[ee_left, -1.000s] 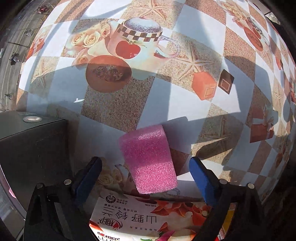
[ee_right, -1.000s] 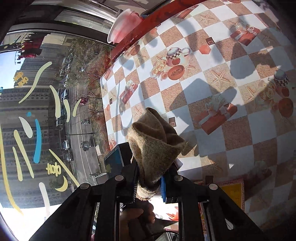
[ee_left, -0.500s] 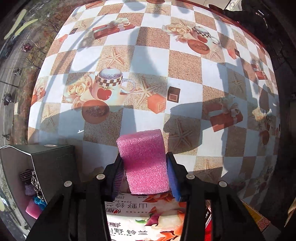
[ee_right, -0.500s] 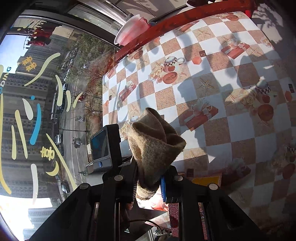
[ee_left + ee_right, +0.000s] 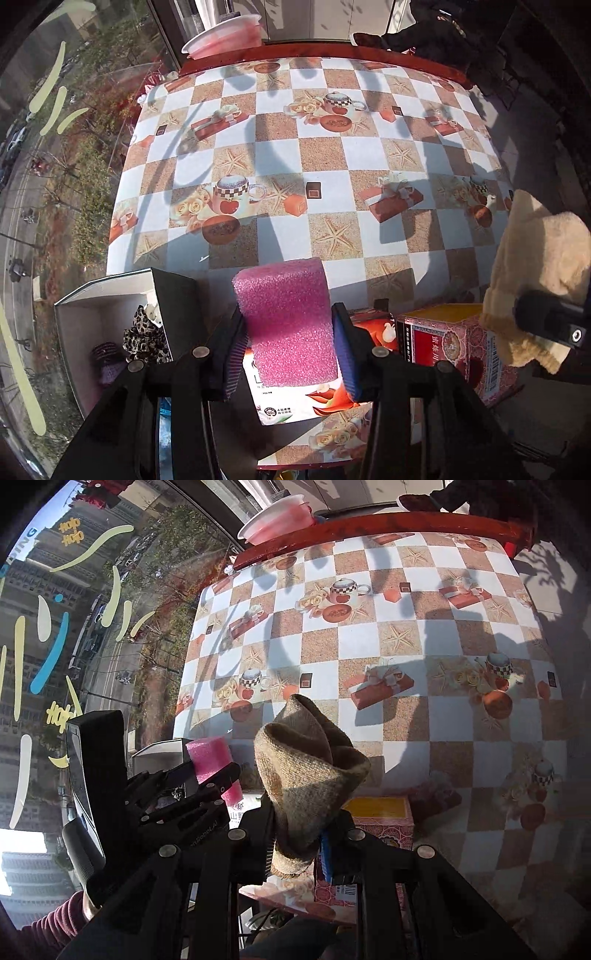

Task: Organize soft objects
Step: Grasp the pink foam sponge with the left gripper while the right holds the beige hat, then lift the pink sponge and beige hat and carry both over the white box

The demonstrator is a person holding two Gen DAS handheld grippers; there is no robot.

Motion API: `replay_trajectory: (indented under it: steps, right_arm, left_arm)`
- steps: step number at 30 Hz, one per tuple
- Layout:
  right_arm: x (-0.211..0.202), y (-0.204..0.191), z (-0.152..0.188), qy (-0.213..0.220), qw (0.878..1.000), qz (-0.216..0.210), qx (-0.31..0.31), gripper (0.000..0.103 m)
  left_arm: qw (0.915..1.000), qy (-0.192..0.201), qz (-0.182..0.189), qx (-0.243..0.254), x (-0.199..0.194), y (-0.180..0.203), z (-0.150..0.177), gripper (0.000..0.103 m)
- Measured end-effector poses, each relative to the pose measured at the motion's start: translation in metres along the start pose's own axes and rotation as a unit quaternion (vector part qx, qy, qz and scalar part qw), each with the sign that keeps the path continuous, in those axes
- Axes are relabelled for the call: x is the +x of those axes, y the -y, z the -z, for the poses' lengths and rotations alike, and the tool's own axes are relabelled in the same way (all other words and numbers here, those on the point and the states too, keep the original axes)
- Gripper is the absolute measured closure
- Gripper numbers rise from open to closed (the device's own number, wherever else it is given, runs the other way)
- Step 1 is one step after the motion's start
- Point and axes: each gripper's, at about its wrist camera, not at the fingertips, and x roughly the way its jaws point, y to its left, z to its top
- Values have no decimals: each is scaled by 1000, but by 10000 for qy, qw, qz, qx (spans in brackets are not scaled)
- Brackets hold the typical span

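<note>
At far left an open grey box (image 5: 110,295) sits on the checked counter (image 5: 332,155), holding a leopard-print scrunchie (image 5: 144,332) and a purple one (image 5: 105,354); just right of it the left gripper (image 5: 290,350) has its fingers (image 5: 345,354) clenched on a pink foam block (image 5: 288,321), raised above a white printed packet (image 5: 295,402); a red carton (image 5: 454,343) stands beside that; farthest right, the right gripper (image 5: 297,843) grasps a tan knitted cloth (image 5: 310,771) tightly, clear of the counter.
</note>
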Motion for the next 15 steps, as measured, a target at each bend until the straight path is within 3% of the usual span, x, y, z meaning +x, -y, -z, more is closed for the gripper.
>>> replay_trajectory:
  steps: [7, 15]
  right_arm:
    - [14, -26, 34, -475, 9978, 267, -379, 83]
    - [35, -51, 66, -863, 9947, 271, -489, 83]
  left_arm:
    - [10000, 60, 0, 61, -20, -17, 38, 56]
    - [9999, 106, 36, -10, -37, -36, 77, 56]
